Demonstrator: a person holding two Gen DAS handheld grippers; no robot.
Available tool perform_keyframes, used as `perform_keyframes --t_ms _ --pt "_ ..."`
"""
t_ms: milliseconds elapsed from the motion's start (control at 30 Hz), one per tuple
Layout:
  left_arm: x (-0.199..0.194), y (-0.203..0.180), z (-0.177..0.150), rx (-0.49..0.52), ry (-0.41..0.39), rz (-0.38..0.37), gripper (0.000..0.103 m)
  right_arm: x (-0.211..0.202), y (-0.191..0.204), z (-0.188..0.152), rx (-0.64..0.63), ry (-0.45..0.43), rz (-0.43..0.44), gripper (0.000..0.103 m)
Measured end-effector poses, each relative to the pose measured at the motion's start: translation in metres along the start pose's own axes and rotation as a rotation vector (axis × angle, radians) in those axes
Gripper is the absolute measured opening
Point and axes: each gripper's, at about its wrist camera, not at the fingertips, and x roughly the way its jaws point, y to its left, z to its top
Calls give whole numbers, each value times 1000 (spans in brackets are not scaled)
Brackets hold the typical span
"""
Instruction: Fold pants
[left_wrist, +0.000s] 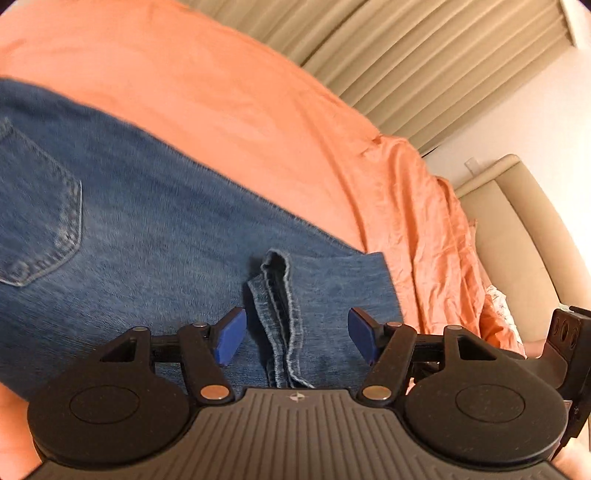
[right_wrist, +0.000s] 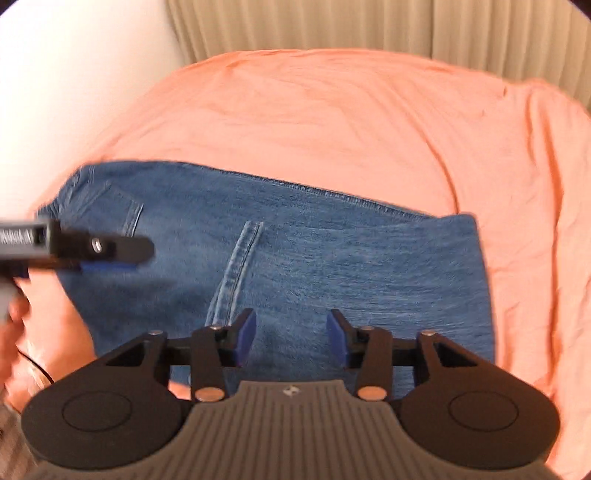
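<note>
Both our left gripper (left_wrist: 297, 336) and right gripper (right_wrist: 291, 336) hang wide open holding nothing, so we'd pinch the heavy, floppy blue denim pants (right_wrist: 295, 258) by the thick seam (left_wrist: 280, 314).

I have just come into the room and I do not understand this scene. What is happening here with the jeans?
A person is folding blue jeans on a bed with an orange sheet, holding one set of tongs in each hand. The jeans already lie folded into a compact block, back pocket up. Both the left tongs and the right tongs are open above the denim and hold nothing. A hem strip lies between the left fingers.
</note>
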Motion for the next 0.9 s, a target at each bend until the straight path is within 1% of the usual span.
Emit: perform_keyframes --t_ms 67,133,233,333,433,467,500,533,567,600,667,767,833,867,900 --pt "13 5 0 -26 22 -4 73 13 -1 1 36 11 38 39" --pt "22 10 -1 -55 34 3 73 28 4 2 46 25 76 39" --pt "30 14 -2 -38 41 45 72 48 17 2 36 32 119 39" --pt "31 12 -2 9 15 97 71 66 26 5 7 16 97 39" --pt "27 20 3 -26 -23 102 70 79 26 14 17 9 89 39" --pt "26 24 4 -41 -27 98 70 85 25 17 25 12 84 35" --pt "26 26 5 -51 -28 97 70 90 25 18 21 15 74 27" --pt "26 27 6 -53 -27 95 70 95 25 20 10 21 62 21" --pt "26 27 5 -49 -25 95 71 97 27 19 -1 27 39 4" --pt "26 27 5 -44 -25 93 70 97 27 18 -13 32 11 1" --pt "24 29 4 -43 -29 71 70 92 22 16 -11 20 42 0" --pt "25 34 3 -78 -23 4 70 70 12 15 27 10 128 0" --pt "29 36 3 -111 -15 -40 71 59 14 12 13 16 180 0" --pt "33 36 4 -122 -10 -50 71 55 17 11 2 15 186 0" --pt "35 35 4 -128 -6 -49 71 56 22 11 -10 13 169 0"
